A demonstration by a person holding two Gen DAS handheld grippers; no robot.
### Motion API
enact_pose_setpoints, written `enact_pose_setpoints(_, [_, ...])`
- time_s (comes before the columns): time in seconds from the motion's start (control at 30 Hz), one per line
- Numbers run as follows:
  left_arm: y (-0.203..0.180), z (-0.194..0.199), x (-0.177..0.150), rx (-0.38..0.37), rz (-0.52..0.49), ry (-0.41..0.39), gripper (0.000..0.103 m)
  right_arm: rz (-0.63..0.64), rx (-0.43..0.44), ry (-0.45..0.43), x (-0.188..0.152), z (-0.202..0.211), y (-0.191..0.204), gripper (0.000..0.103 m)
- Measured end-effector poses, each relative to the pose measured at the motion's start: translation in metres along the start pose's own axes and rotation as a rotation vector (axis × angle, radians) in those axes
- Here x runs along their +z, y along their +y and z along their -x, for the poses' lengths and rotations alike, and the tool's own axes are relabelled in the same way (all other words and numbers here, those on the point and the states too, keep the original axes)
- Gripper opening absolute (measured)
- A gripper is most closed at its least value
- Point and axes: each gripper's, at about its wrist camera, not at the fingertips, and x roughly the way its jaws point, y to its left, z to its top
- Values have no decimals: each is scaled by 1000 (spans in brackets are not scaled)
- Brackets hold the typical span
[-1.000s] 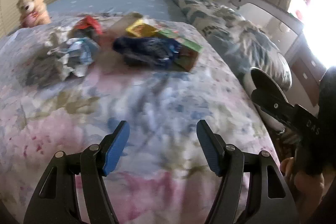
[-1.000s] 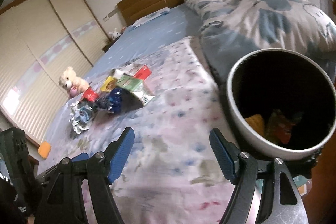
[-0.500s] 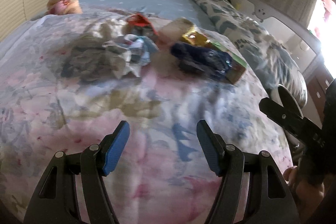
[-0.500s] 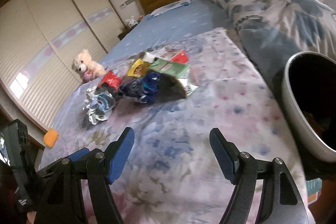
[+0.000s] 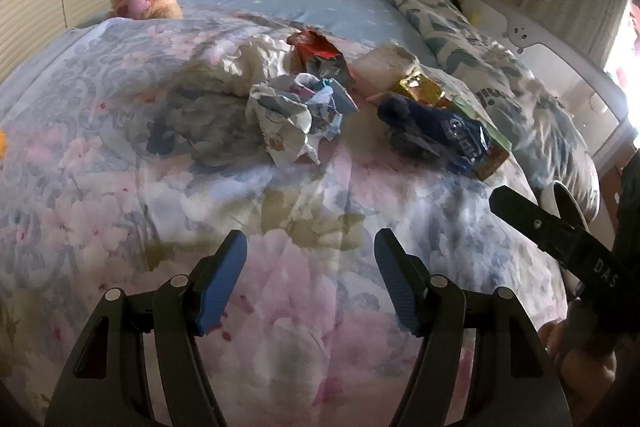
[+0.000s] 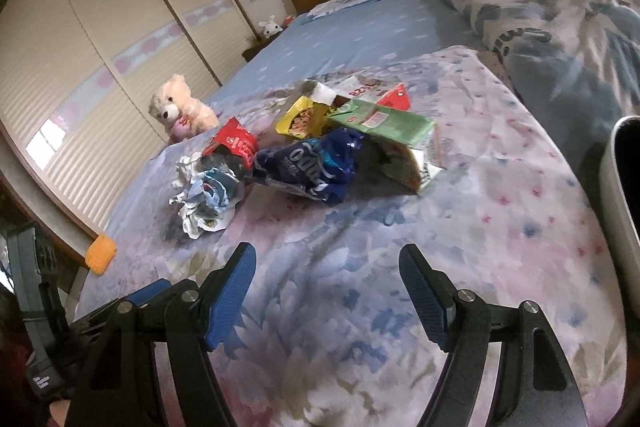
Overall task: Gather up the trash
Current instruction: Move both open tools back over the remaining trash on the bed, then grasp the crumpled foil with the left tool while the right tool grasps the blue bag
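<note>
Approach step in hand: left gripper (image 5: 310, 279) and right gripper (image 6: 328, 291) gape wide, empty, 2 total. Crumpled wrapper (image 5: 296, 115) at 12 o'clock; next, advance and clamp.

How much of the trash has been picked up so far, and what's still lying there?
Nothing visibly collected: the bin shows only its rim. Nothing in hand: left gripper and right gripper are open and empty above the quilt. Left: crumpled paper, blue wrapper, red packet, yellow packet, green carton.
</note>
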Motion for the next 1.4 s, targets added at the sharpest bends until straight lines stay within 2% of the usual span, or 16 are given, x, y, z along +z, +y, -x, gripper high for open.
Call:
enact_pose_setpoints(0.37, [12,-18,27,23,10,1,67,12,16,27,14,-31,9,76])
enact_pose_setpoints(0.67, [19,-32,52,19,23,-10,67,-26,17,37,31,-57,5,76])
enact_pose_setpoints(0.77, [17,-34,52,7,11,-10,50,-45,19,31,35,-62,4,76])
enact_pose_setpoints(0.8, [16,-35,52,2,4,-2,37,-51,22,26,35,-62,3,75])
enact_pose_setpoints(0.83, [14,-37,50,-4,-3,8,22,-52,22,21,36,-62,4,72])
enact_pose_setpoints(0.87, [13,-38,49,-9,-8,19,18,-48,16,16,36,-62,5,67])
enact_pose_setpoints(0.9, [12,-37,47,-12,-12,22,17,-43,11,15,36,-63,6,48])
enact_pose_setpoints(0.93, [11,-36,45,-12,-17,17,14,-35,6,22,36,-64,7,36])
enact_pose_setpoints(1.03, [5,-28,39,-21,-30,4,11,-20,6,13,33,-58,9,30])
enact_pose_setpoints(1.13, [-3,-20,32,-36,-50,-3,7,-5,11,-2,29,-48,9,20])
enact_pose_setpoints(1.4, [-34,-3,15,-83,-112,-8,7,-20,20,-44,13,-6,-3,19])
